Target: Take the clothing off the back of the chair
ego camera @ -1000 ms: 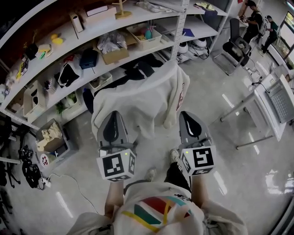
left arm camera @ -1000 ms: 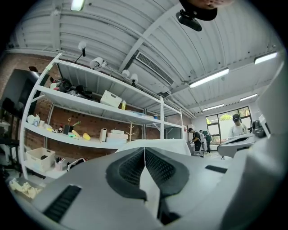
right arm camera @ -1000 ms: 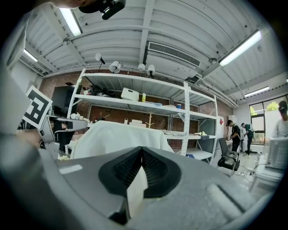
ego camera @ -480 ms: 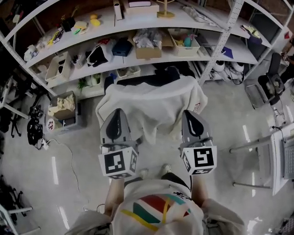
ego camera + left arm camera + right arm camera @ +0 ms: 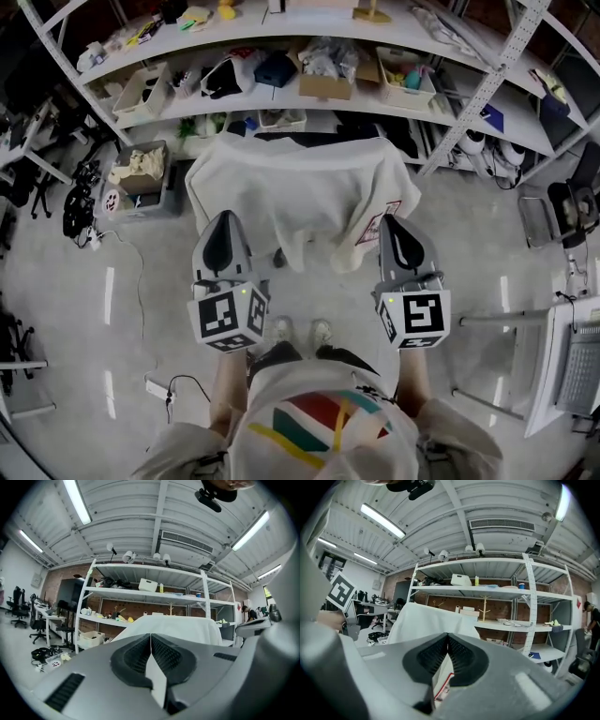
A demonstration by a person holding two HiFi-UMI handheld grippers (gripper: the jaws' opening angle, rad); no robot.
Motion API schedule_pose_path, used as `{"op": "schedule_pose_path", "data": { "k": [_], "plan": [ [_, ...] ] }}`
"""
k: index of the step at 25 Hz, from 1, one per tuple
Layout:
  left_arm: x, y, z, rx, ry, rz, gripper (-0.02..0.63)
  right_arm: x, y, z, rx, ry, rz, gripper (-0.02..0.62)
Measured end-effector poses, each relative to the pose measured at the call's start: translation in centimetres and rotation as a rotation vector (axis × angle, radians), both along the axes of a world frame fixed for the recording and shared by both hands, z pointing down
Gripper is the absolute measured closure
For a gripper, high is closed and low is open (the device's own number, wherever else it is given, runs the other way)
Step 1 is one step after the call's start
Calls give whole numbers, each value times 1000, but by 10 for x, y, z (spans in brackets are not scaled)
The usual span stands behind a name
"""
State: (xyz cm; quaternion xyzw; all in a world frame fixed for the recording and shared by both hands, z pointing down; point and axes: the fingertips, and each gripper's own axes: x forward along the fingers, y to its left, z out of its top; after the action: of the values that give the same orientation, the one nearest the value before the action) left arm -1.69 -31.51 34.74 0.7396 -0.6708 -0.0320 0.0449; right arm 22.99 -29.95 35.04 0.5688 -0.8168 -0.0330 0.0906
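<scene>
Standing on bare floor point(image 5: 122, 309), the person faces a chair point(image 5: 314, 138) parked at the floor's far edge, close against the shelving point(image 5: 328, 103). Open floor runs to either side of the chair. On the left it ends at a crate point(image 5: 141, 173) and a cable point(image 5: 159, 386), on the right at a bench point(image 5: 572, 356) and a second office chair point(image 5: 572, 211).

The garment point(image 5: 291, 197) is draped over the chair's back. It is off-white and hangs in soft folds to an uneven hem, with a red-outlined print point(image 5: 375, 223) near its right lower edge.

The left hand-held gripper point(image 5: 223, 217) and the right hand-held gripper point(image 5: 392, 221) both point at the garment, level with its hem, one towards each side. Each has its jaws pressed together.
</scene>
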Motion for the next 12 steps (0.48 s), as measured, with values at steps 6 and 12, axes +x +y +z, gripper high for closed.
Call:
{"op": "schedule_pose_path", "data": {
  "k": [6, 12],
  "plan": [
    [-12, 5, -12, 36, -56, -10, 592, 14, 6, -8, 33, -23, 41, 591],
    [-31, -8, -25, 80, -71, 21, 591, 18, 1, -12, 42, 6, 34, 563]
  ]
}}
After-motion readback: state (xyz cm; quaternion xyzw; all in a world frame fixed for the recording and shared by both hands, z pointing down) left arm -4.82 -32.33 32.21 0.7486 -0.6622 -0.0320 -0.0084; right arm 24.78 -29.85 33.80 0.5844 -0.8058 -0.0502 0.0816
